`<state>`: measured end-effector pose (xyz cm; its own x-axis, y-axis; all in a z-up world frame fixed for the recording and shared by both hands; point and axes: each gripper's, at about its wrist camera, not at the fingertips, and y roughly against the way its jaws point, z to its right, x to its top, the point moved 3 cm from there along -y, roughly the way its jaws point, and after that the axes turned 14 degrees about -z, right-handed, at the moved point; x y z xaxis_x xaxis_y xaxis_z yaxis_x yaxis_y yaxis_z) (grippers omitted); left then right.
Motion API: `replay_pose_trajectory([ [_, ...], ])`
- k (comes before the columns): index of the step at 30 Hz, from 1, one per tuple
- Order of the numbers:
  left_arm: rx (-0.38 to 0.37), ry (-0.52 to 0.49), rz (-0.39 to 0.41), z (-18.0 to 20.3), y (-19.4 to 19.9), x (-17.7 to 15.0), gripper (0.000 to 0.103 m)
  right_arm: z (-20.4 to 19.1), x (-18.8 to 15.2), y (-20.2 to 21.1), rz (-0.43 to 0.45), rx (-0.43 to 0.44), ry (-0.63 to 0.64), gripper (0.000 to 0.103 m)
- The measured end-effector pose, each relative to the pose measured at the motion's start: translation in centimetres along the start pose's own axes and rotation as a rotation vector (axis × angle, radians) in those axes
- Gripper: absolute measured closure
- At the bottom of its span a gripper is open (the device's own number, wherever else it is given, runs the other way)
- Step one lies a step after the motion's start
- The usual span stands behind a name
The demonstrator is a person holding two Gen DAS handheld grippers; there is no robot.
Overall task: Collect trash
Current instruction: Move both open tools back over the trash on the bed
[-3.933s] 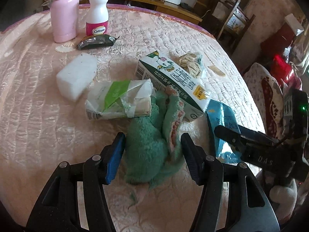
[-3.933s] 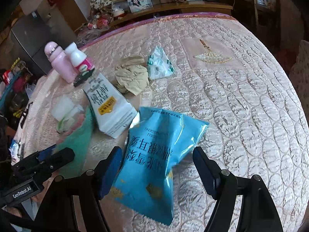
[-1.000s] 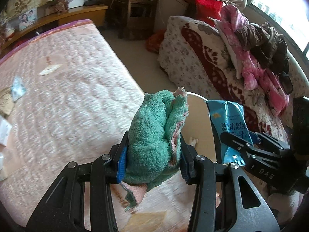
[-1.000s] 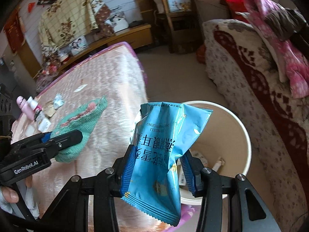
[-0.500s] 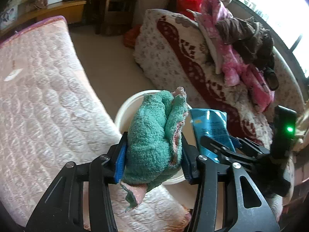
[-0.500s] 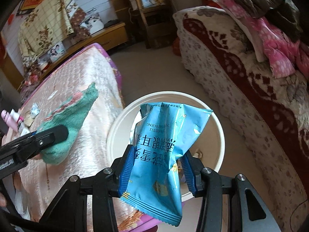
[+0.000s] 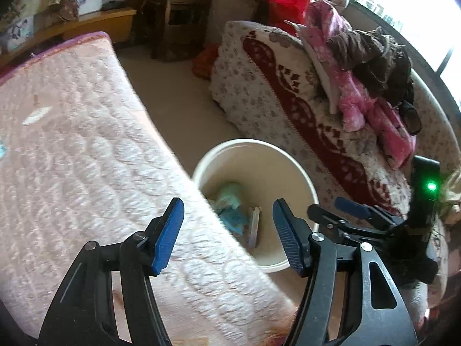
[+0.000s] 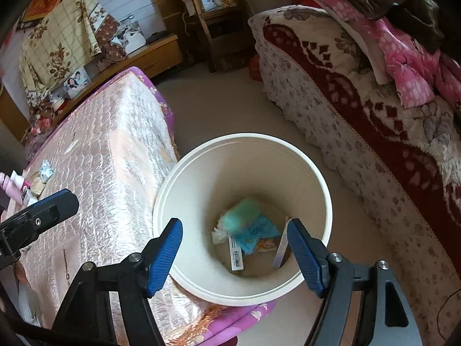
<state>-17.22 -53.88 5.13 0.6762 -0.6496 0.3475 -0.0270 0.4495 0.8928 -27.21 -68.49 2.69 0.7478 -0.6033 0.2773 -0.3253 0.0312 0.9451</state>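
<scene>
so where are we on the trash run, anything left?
Done: the green cloth and blue packet lie in the bin beside the bed. In hand: nothing; the left gripper and right gripper are opening over the bin with nothing between the jaws. Left: a small wrapper still lies on the bed near the bottles.

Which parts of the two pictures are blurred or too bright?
Left wrist view: the window is blown out white, and the bed edge and the trash in the bin are smeared. Right wrist view: mostly sharp; the green cloth in the bin is blurred.
</scene>
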Motion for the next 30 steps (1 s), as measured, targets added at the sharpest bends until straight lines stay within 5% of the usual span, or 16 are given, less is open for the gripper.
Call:
replay_pose_trajectory([
  [14, 0.139, 0.083, 0.059, -7.2, 4.9, -4.0, 0.040, -8.2, -0.3, 1.0, 0.019, 0.056, 0.125, 0.030],
  [30, 0.297, 0.340, 0.093, -23.3, 12.0, -11.9, 0.040, -24.0, -2.4, -1.4, -0.055, 0.183, 0.375, 0.030],
])
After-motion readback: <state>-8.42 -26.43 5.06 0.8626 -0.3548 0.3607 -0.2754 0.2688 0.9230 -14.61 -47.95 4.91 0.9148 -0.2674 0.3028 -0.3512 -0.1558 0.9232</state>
